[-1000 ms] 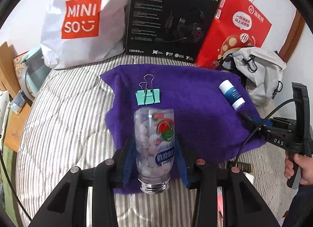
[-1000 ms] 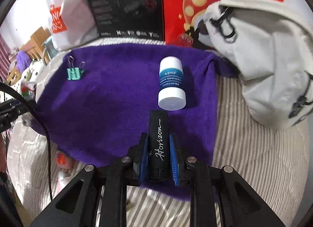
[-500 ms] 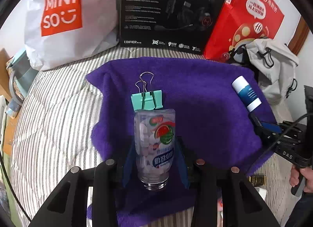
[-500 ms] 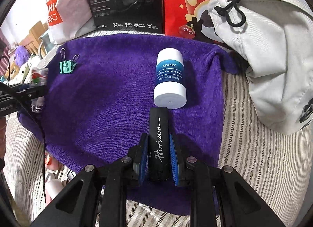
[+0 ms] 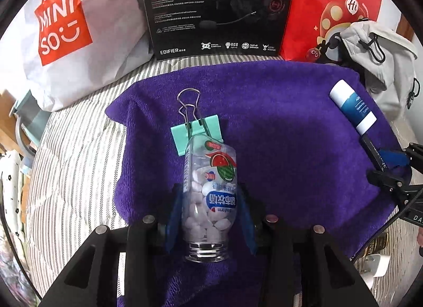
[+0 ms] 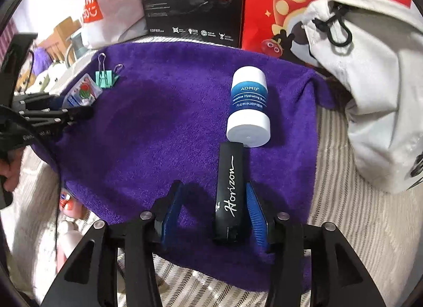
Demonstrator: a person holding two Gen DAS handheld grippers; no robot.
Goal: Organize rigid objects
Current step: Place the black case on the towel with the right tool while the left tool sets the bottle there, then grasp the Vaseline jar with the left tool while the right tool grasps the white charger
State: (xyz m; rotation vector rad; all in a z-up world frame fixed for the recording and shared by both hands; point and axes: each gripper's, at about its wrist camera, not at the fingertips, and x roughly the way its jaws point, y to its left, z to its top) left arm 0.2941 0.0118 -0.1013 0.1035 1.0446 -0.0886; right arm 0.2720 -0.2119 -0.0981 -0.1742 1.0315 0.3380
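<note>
A purple towel (image 5: 290,127) (image 6: 158,127) is spread on striped bedding. My left gripper (image 5: 210,195) is shut on a clear candy bottle (image 5: 211,195), held cap toward the camera, low over the towel, its far end over a mint binder clip (image 5: 195,132) (image 6: 104,78). My right gripper (image 6: 213,188) stands open over the towel's near edge. A black "Horizon" case (image 6: 228,193) (image 5: 375,153) lies flat between its jaws, against the right pad. Just beyond the case's far end lies a blue and white balm tube (image 6: 248,105) (image 5: 353,107).
Along the back stand a white Miniso bag (image 5: 66,42), a black headset box (image 5: 216,8) and a red paper bag (image 5: 330,8). A grey drawstring bag (image 6: 370,82) crowds the towel's right side. Small items (image 6: 68,201) lie off the towel's near-left edge.
My right gripper has opened, leaving the black case lying on the towel. My left gripper has carried the bottle forward until its end reaches the binder clip.
</note>
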